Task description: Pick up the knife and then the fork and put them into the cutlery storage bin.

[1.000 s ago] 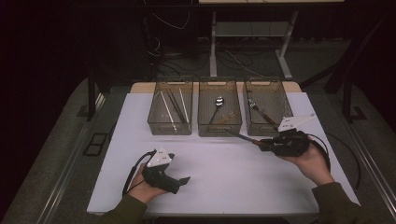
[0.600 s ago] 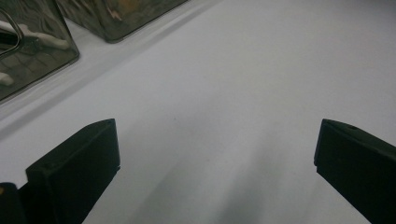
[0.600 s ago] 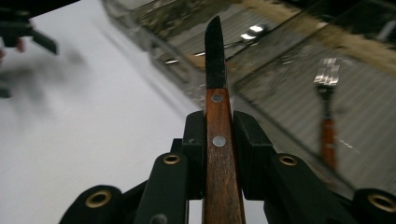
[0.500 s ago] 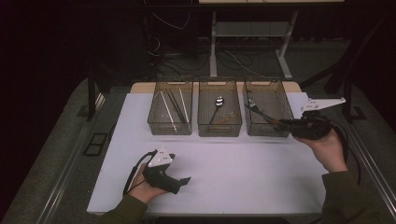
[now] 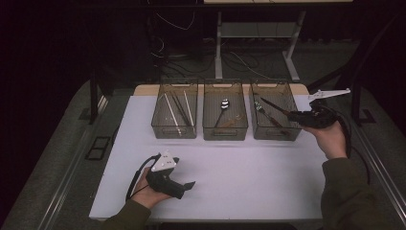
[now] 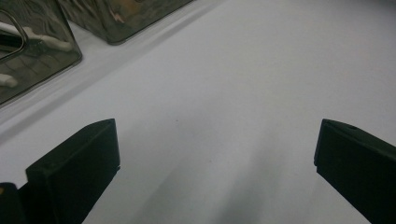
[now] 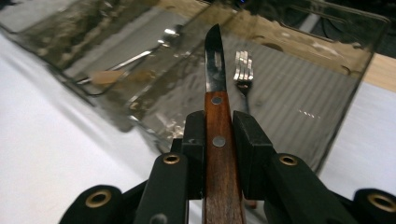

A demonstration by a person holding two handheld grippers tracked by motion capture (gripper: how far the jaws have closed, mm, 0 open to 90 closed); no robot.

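My right hand-held gripper (image 7: 218,135) is clamped on a knife (image 7: 217,121): both black jaws press flat against the sides of its wooden handle, and the blade sticks straight out past the tips. In the high view I hold this hand-held gripper (image 5: 292,114) above the right edge of the desk (image 5: 249,167), with the knife (image 5: 274,106) pointing left and away from me, its blade over the right-hand bin (image 5: 275,130). That bin is the rightmost of three clear bins standing in a row along the far edge of the desk. A fork (image 7: 243,70) lies on its floor, just right of the knife's tip as seen along my jaws, and the knife is above it, not touching it.

The middle bin (image 5: 225,129) holds a spoon (image 5: 223,106), and the left bin (image 5: 174,129) holds some thin sticks (image 5: 178,108).

My left hand-held gripper (image 5: 189,186) rests near the front edge of the desk, left of centre, pointing right. Its jaws stand wide apart over bare desk (image 6: 224,93) with nothing between them.
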